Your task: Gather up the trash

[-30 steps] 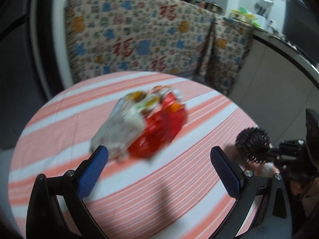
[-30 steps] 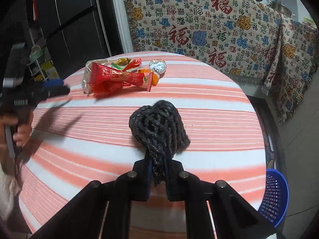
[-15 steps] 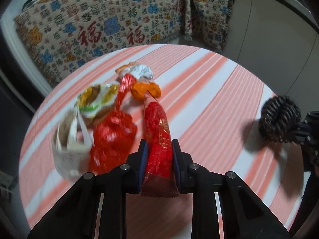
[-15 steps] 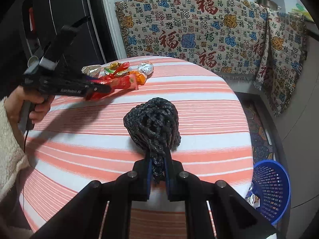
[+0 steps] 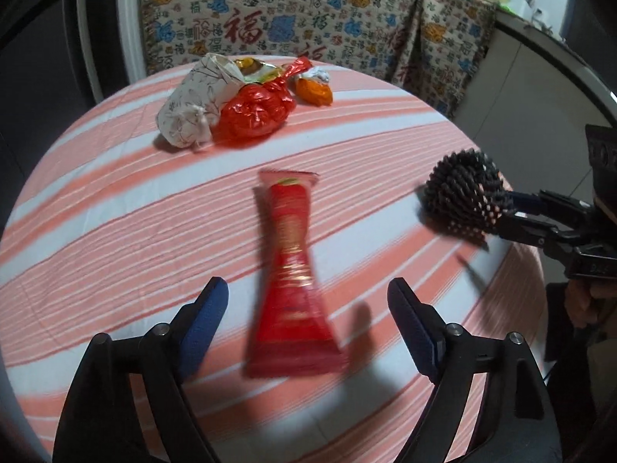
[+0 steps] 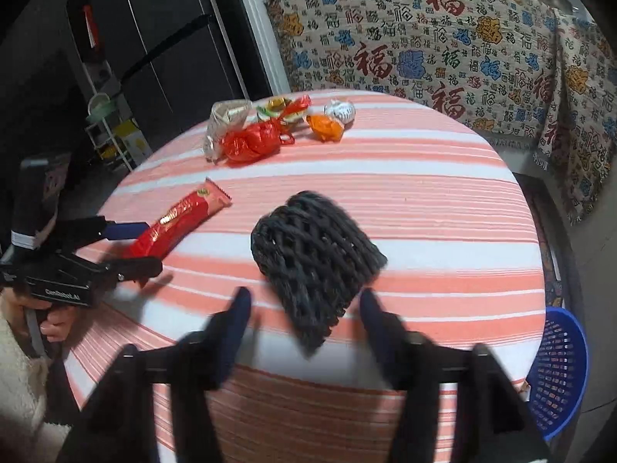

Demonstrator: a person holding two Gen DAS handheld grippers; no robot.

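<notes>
**Both tongs apart over the striped table**

The left gripper (image 5: 304,320) reads "GenRobot.AI"; its tongs stand apart around a long red wrapper (image 5: 293,277), not touching it. The right gripper (image 6: 304,324) is spread too, a black foam net (image 6: 314,258) between its tongs. More wrappers (image 6: 254,141) lie near the far edge of the round table (image 6: 443,200). A blue basket (image 6: 559,370) sits on the floor beside it. The cloth (image 6: 443,38) behind repeats "福".
</notes>
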